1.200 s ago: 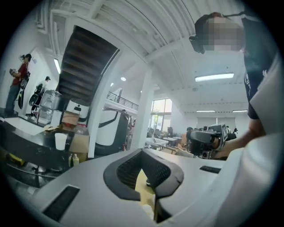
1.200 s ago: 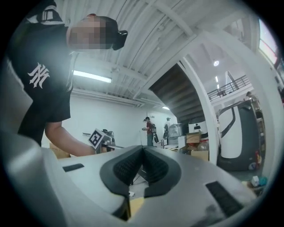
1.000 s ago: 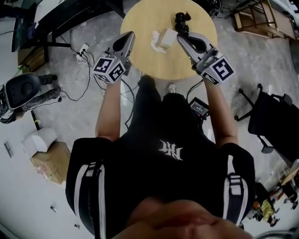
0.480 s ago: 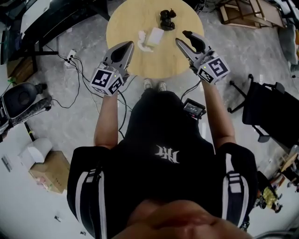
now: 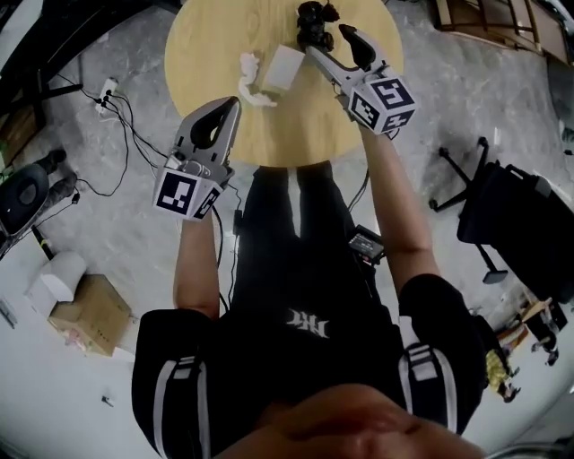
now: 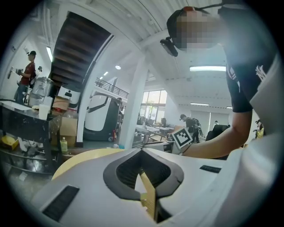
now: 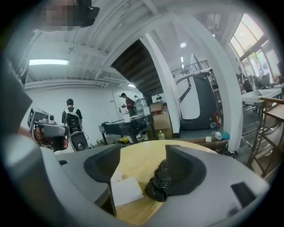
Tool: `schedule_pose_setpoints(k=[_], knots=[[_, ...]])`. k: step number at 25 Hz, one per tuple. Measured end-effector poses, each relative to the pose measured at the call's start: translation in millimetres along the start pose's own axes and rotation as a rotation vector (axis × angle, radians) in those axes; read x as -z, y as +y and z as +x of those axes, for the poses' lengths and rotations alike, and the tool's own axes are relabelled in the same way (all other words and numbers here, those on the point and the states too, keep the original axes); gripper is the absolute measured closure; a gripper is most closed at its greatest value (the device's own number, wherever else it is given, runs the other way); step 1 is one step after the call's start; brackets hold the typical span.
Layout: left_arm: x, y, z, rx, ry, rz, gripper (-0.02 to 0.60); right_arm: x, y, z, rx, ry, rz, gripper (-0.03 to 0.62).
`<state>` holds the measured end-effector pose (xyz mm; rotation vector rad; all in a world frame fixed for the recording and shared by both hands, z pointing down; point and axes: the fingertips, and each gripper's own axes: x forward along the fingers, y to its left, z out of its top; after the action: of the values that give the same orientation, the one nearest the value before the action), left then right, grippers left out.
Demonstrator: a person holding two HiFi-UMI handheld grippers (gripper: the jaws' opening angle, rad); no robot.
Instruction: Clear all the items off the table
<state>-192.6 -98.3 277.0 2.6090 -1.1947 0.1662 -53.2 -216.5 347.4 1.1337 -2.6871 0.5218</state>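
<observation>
The right gripper (image 7: 142,156) has its fingers (image 7: 191,170) spread, the jaws having just been opening. Between them, in the right gripper view, sits a black lump (image 7: 159,181), close against the inner face of the finger at 3 o'clock; whether it touches that finger cannot be told, and no pad presses on it. A white card (image 7: 126,190) lies flat just beside the finger at 9 o'clock. In the head view the right gripper (image 5: 327,43) reaches in from 4 o'clock across the round wooden table (image 5: 206,54), with the black lump (image 5: 314,18) at about 1 o'clock on the tabletop, right at its fingertips. The white card (image 5: 282,67) lies near the middle of the top, and a crumpled tissue (image 5: 251,82) lies at 8 o'clock of the card, just beside it. The left gripper (image 6: 142,150) has its fingers pressed together with nothing between them; its own view shows only the table's pale rim (image 6: 84,157) beyond the jaws. In the head view the left gripper (image 5: 235,103) points in over the table's edge at 7 o'clock, near the tissue but apart from it. Farther out on the floor, a power strip (image 5: 108,90) with cables lies at 9 o'clock of the table, a cardboard box (image 5: 90,314) at 8 o'clock of the person, and a black chair (image 5: 511,224) at 3 o'clock.
</observation>
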Motion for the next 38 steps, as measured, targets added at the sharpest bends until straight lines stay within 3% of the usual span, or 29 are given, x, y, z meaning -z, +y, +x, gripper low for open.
schedule_pose_setpoints(k=[4,10,12,13,14,15,17,21,27,33,38], knots=[[25,14,6,-0.030,0.010,-0.015,0.571,46,-34,28,0.049,0.138,-0.014,0.269],[54,16,20,0.010,0.014,-0.025,0.571,91,-51,65,0.089,0.305,0.040,0.269],[62,16,21,0.021,0.026,-0.027,0.571,103,-53,76,0.101,0.358,0.043,0.197],[65,15,21,0.027,0.032,-0.030,0.571,109,-55,79,0.104,0.383,0.032,0.197],[68,13,20,0.032,0.038,-0.032,0.571,112,-57,81,0.108,0.397,0.014,0.218],[69,13,18,0.037,0.044,-0.030,0.570,113,-58,82,0.112,0.401,-0.003,0.291],[71,13,12,0.046,0.053,-0.020,0.571,114,-60,80,0.116,0.398,-0.019,0.336],[65,13,6,0.063,0.042,0.000,0.570,106,-56,73,0.110,0.379,-0.045,0.362],[52,-14,8,0.144,0.009,-0.029,0.571,55,-32,25,0.109,0.266,-0.091,0.373],[50,-74,31,0.246,0.001,-0.021,0.571,6,-27,-66,0.125,0.147,-0.148,0.373],[59,-149,64,0.320,0.013,-0.058,0.571,17,-64,-175,0.168,0.108,-0.147,0.375]])
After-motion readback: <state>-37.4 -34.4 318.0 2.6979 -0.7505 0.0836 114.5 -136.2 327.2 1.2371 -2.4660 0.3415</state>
